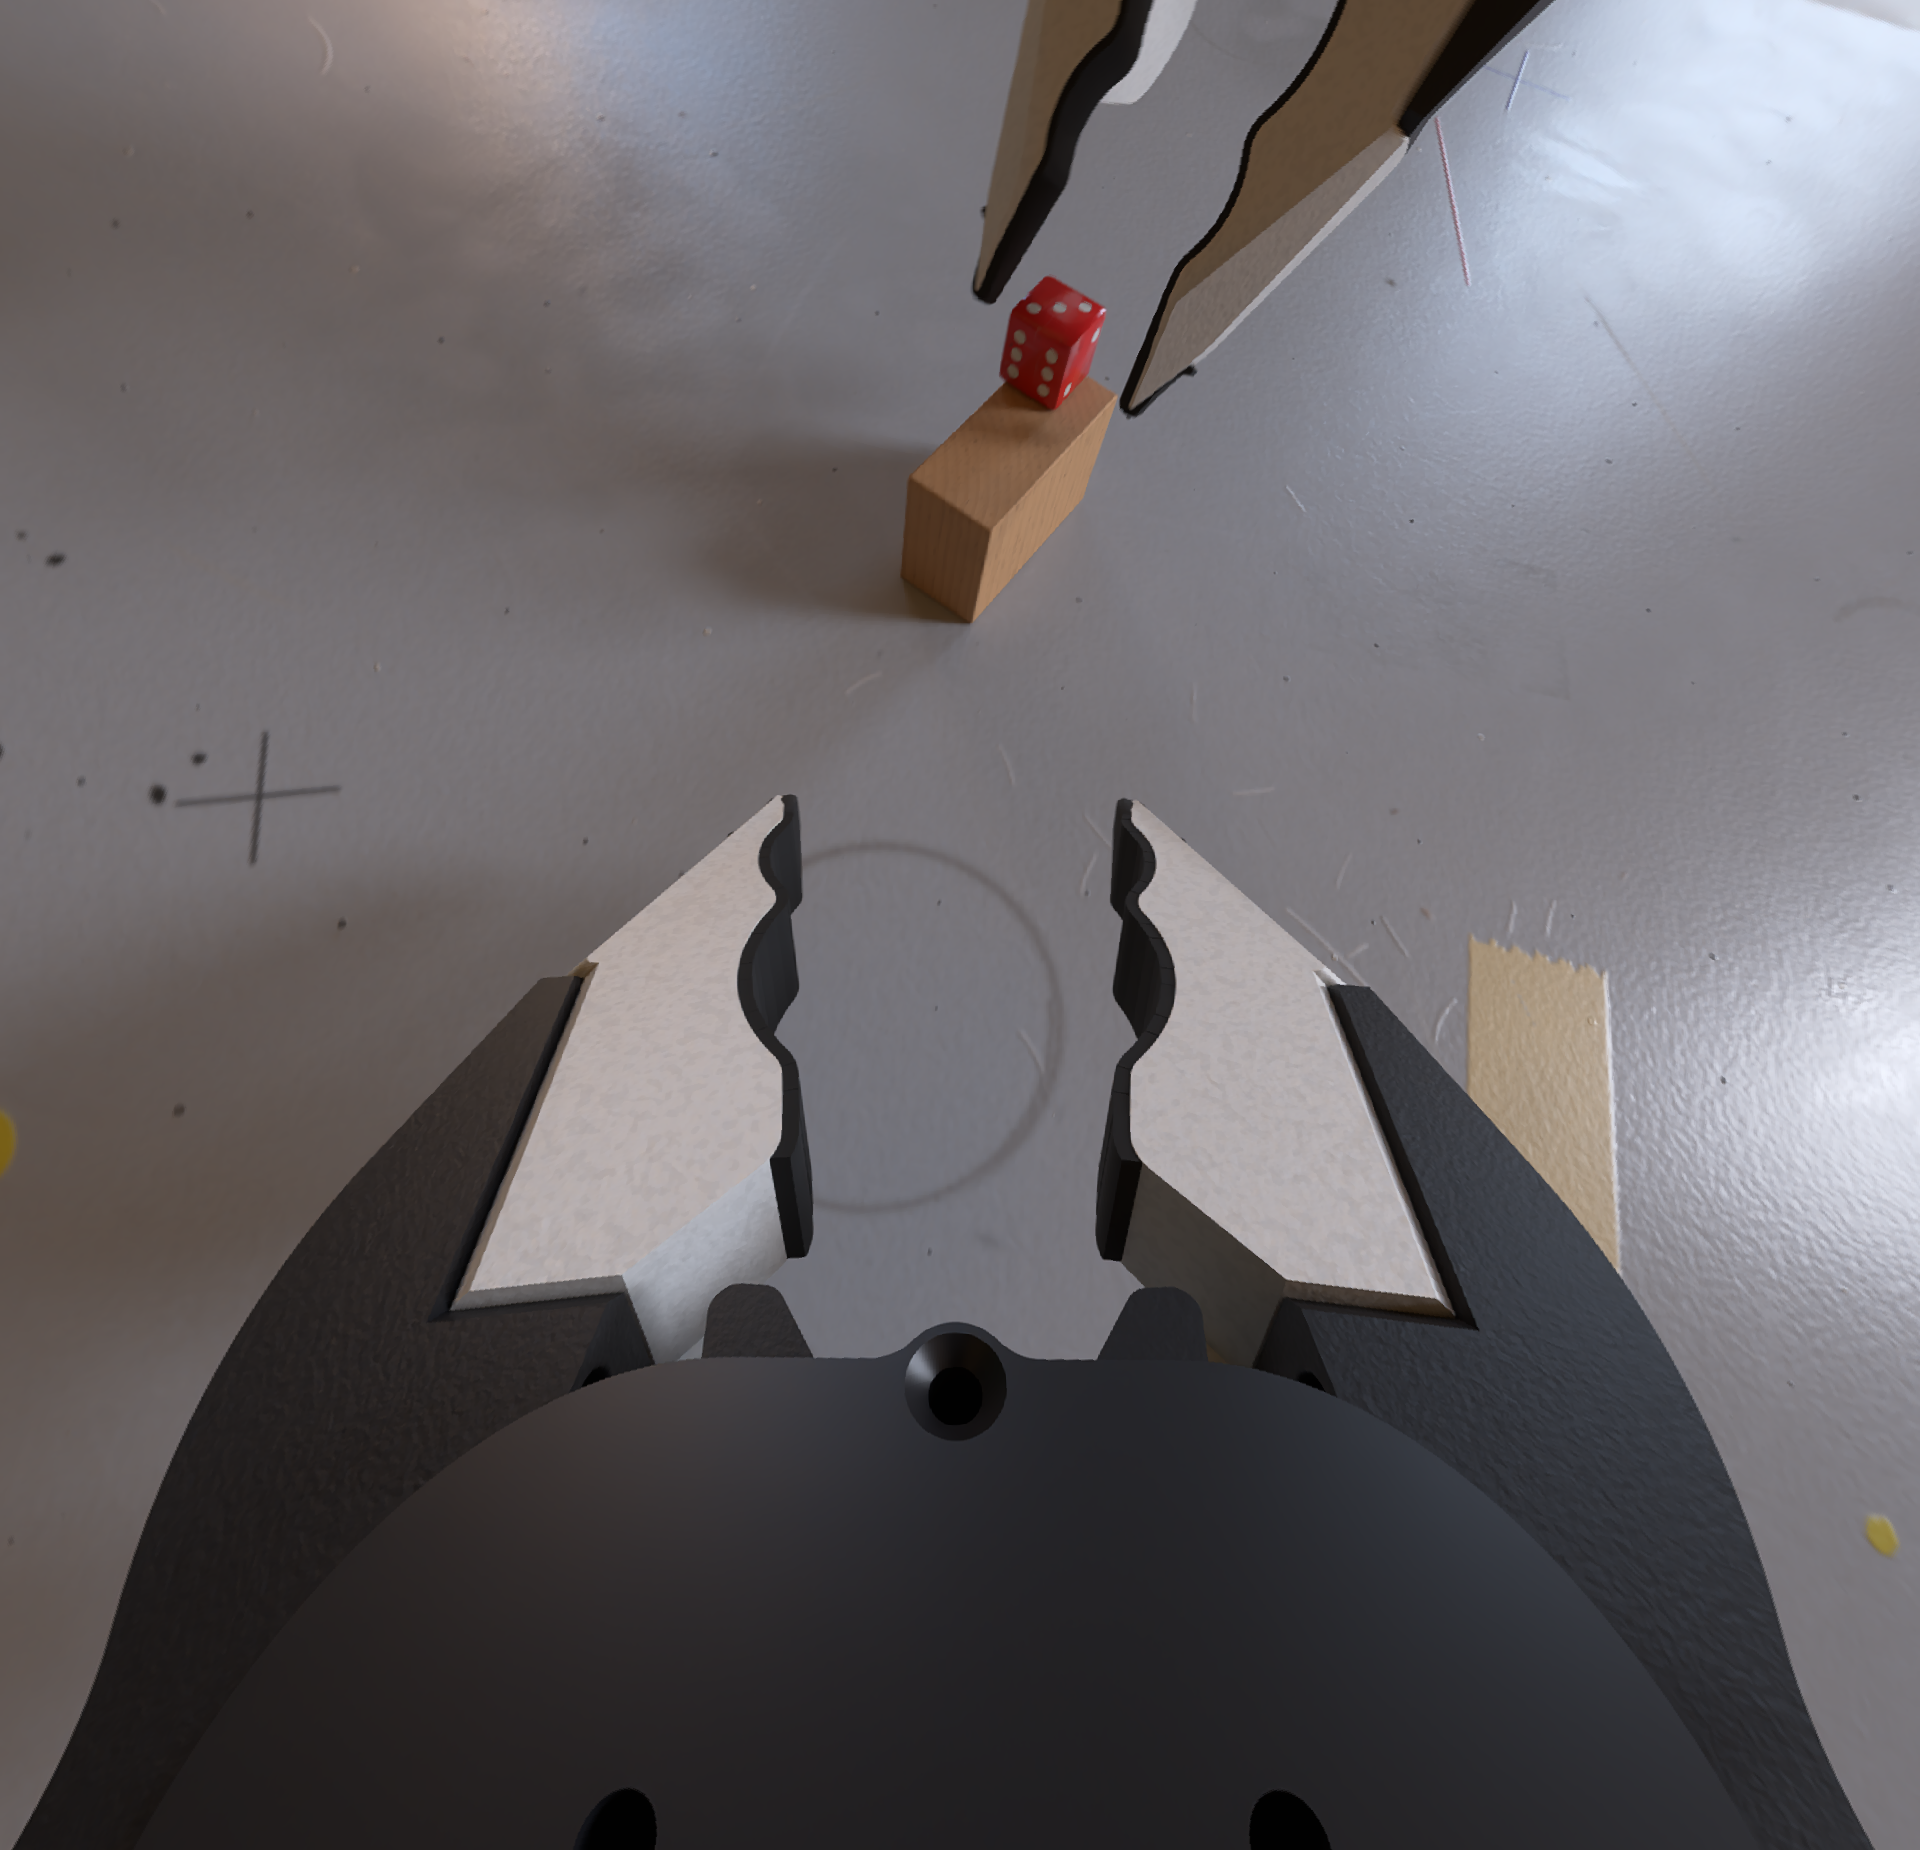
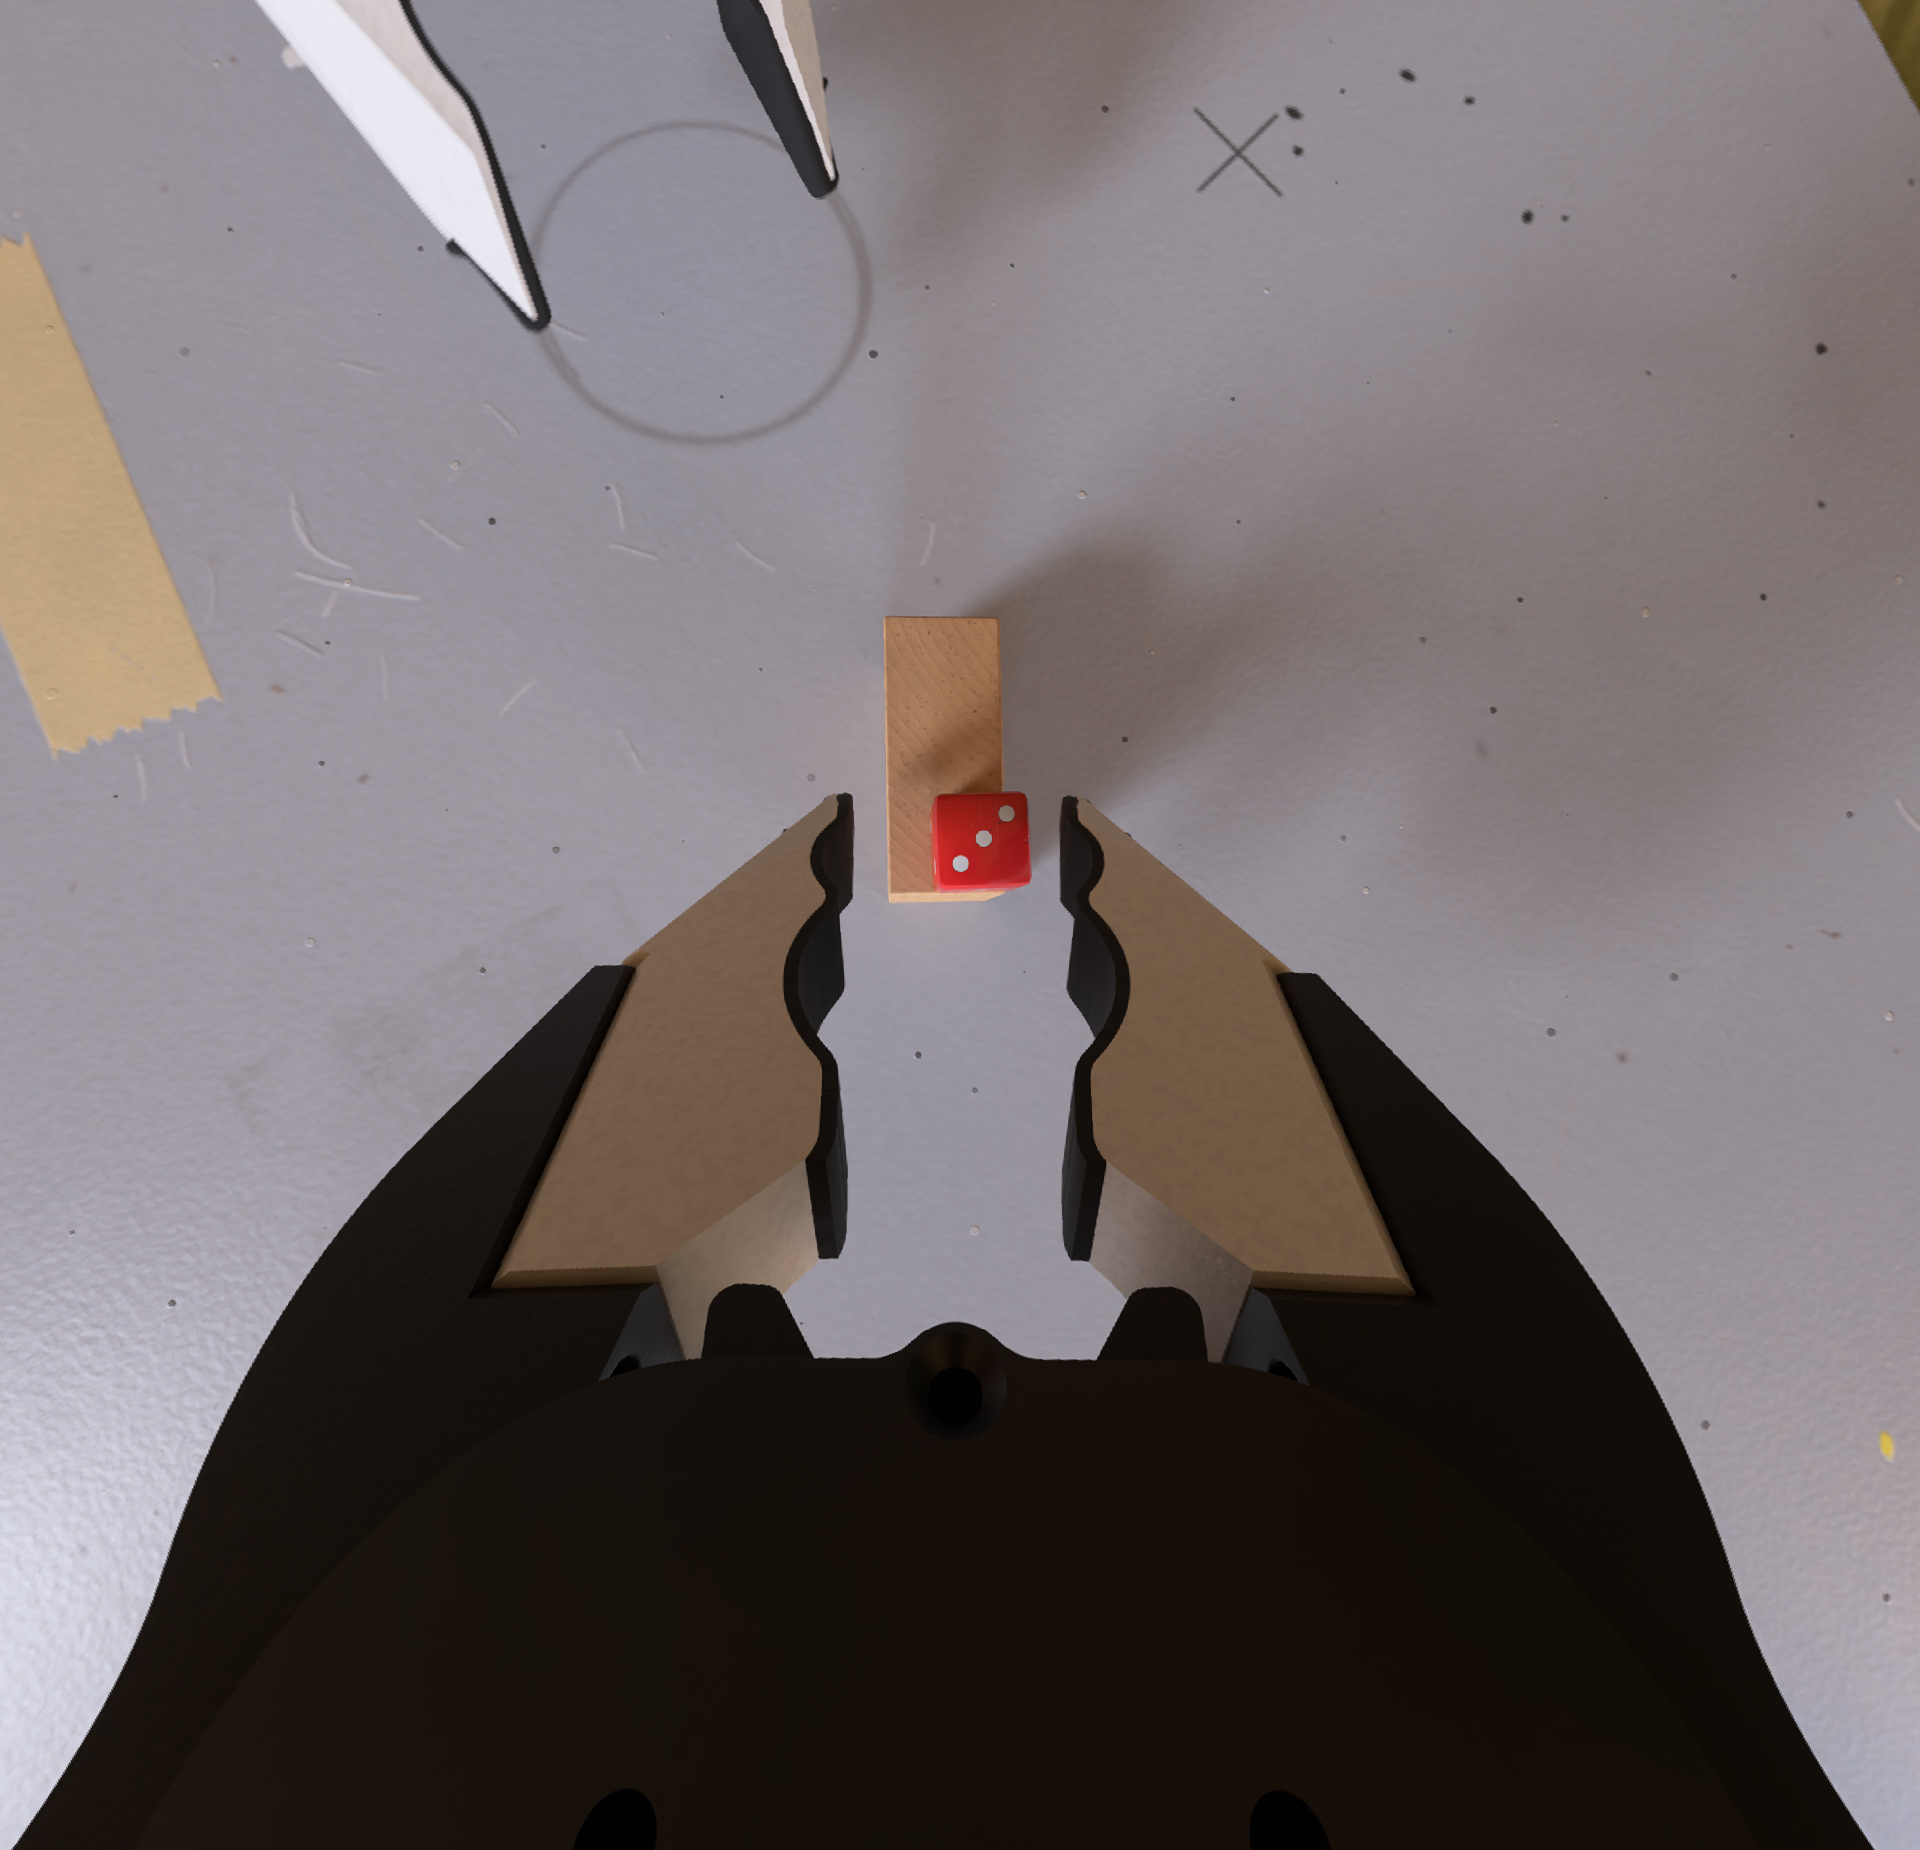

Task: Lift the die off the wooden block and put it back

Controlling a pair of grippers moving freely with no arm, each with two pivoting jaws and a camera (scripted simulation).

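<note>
A red die (image 2: 982, 839) rests on the near end of a wooden block (image 2: 940, 699) that lies on the grey table. My right gripper (image 2: 956, 803) is open, with one fingertip on each side of the die and neither touching it. In the left wrist view the die (image 1: 1051, 340) sits on the far end of the block (image 1: 1003, 496), between the fingertips of the right gripper (image 1: 1060, 351). My left gripper (image 1: 956, 808) is open and empty, some way short of the block, over a drawn circle. It also shows in the right wrist view (image 2: 681, 254).
A strip of tan tape (image 1: 1543, 1083) is stuck to the table to the right of my left gripper and shows in the right wrist view (image 2: 94, 512). A pencilled circle (image 2: 707, 441) and a cross mark (image 2: 1236, 153) are drawn on the table. The table edge (image 2: 1886, 24) runs at the far right.
</note>
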